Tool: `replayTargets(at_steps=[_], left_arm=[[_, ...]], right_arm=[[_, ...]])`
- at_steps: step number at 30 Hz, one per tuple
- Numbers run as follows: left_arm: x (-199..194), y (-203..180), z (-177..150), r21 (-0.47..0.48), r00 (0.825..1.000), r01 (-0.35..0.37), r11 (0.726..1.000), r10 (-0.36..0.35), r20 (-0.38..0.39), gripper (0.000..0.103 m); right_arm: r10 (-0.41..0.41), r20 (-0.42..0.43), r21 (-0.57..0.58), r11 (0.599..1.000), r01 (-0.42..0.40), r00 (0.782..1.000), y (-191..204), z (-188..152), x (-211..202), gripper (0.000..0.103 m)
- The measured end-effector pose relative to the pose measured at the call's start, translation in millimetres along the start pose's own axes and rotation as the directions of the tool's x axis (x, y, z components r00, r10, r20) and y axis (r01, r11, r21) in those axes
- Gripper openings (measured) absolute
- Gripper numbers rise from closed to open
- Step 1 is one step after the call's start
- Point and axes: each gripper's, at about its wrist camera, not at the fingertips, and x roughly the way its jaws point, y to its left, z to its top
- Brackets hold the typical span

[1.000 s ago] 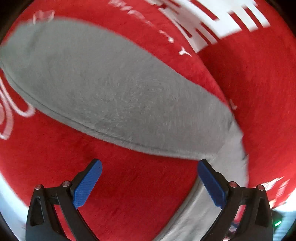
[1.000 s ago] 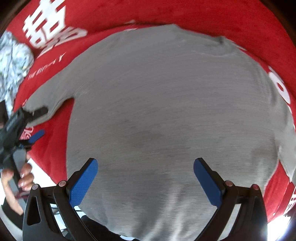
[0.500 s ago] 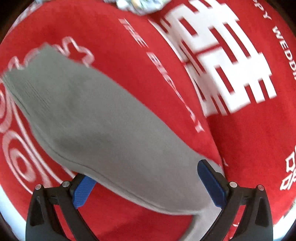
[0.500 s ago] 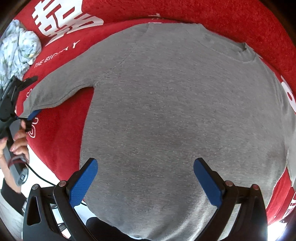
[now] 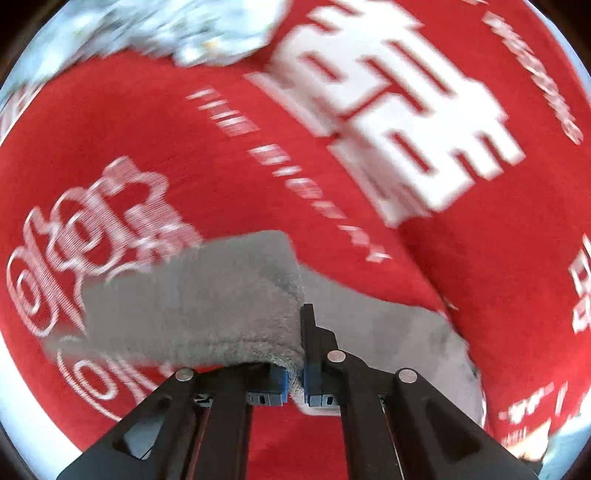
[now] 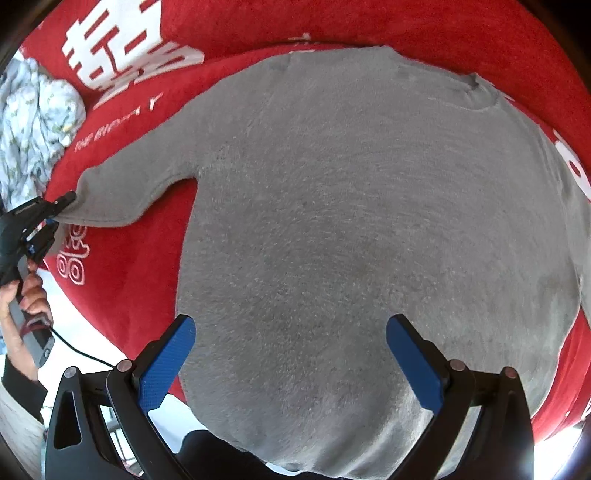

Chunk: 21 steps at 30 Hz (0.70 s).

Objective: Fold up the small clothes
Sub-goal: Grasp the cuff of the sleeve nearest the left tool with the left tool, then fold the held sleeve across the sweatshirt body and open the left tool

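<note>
A grey sweater (image 6: pixel 351 221) lies flat on a red blanket (image 6: pixel 443 33), front down, neck at the far side. Its left sleeve (image 6: pixel 125 188) stretches to the left. My left gripper (image 5: pixel 293 376) is shut on the cuff end of that sleeve (image 5: pixel 207 302); it also shows in the right wrist view (image 6: pixel 55 210), pinching the sleeve end. My right gripper (image 6: pixel 291 362) is open and empty, hovering over the lower body of the sweater near the hem.
The red blanket (image 5: pixel 480 277) carries large white characters (image 5: pixel 399 122) and lettering. A crumpled white floral cloth (image 6: pixel 33 125) lies at the far left, also in the left wrist view (image 5: pixel 184 26). A cable (image 6: pixel 81 350) trails below the left hand.
My left gripper slid along the sleeve to its cuff and closed on it. My right gripper stayed open over the sweater body, drifting slightly.
</note>
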Motion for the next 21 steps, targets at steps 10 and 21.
replayTargets(at_steps=[10,21], left_arm=[[20,-221,-49,0.357,0.959,0.281,0.891,-0.244,-0.147,0.005],[143,-372,-210,0.595,0.933,0.219,0.773,0.013,-0.361,0.005]], right_arm=[[0.033,0.108,0.183,0.982,-0.052,0.994,-77,-17,-39,0.103],[-0.012,0.124,0.420,0.907,-0.041,0.992,-218,-40,-49,0.103]])
